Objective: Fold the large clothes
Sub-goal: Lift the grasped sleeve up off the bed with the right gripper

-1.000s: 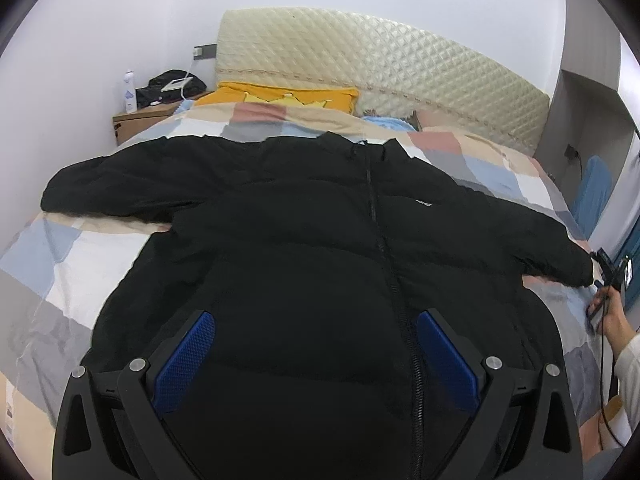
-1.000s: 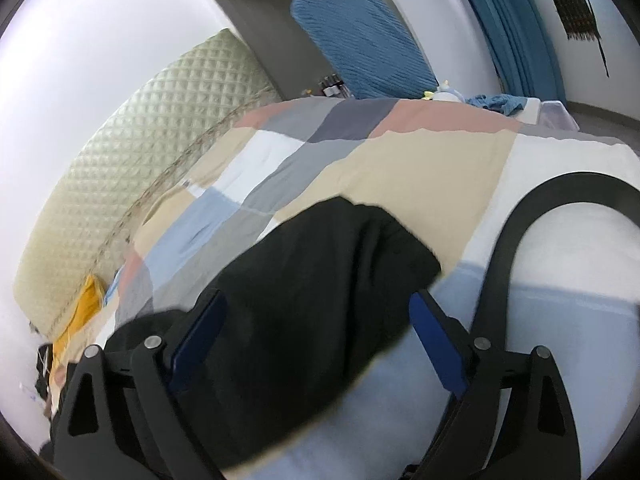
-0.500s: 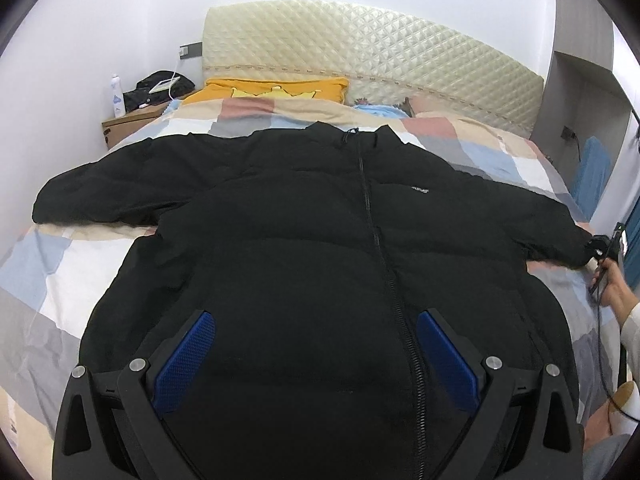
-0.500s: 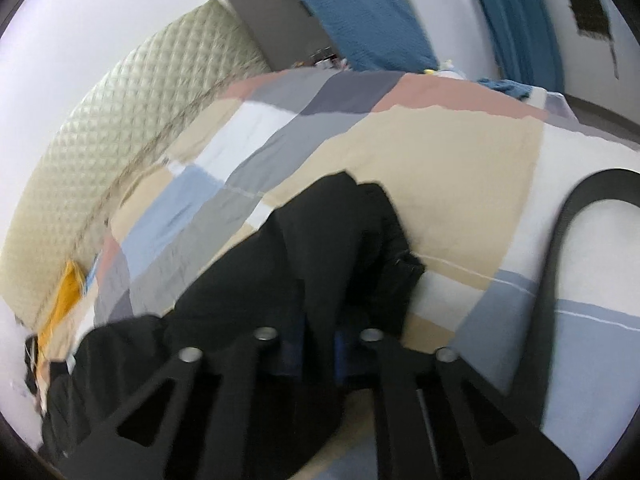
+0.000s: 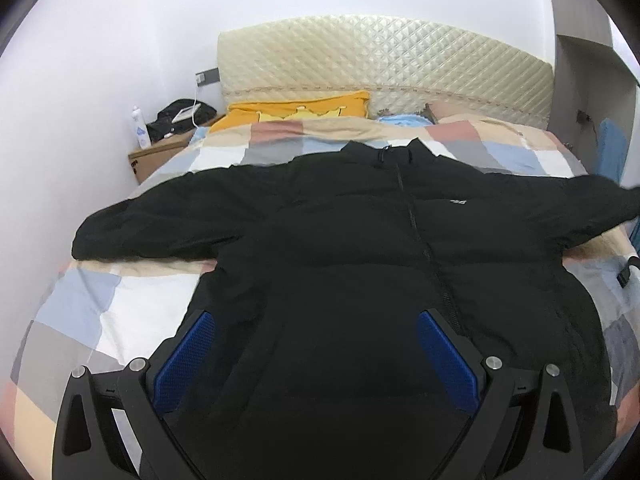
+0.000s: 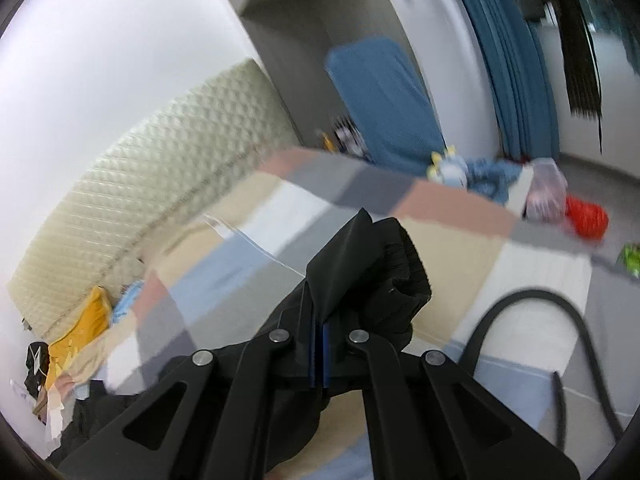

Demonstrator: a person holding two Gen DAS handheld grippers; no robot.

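A large black puffer jacket lies front up on the checked bedspread, zipped, with both sleeves spread out. My left gripper is open and hovers over the jacket's lower front, holding nothing. My right gripper is shut on the cuff end of the jacket's right sleeve and holds it lifted above the bed. In the left wrist view that sleeve is raised at the far right.
A quilted cream headboard and a yellow pillow are at the bed's head. A nightstand with a bottle stands at the left. A blue chair, curtains and floor clutter are beyond the bed's right side. A black cable loops nearby.
My right gripper closed on the right sleeve's cuff and lifted it off the bed. My left gripper stayed open and drew back a little over the jacket's hem.
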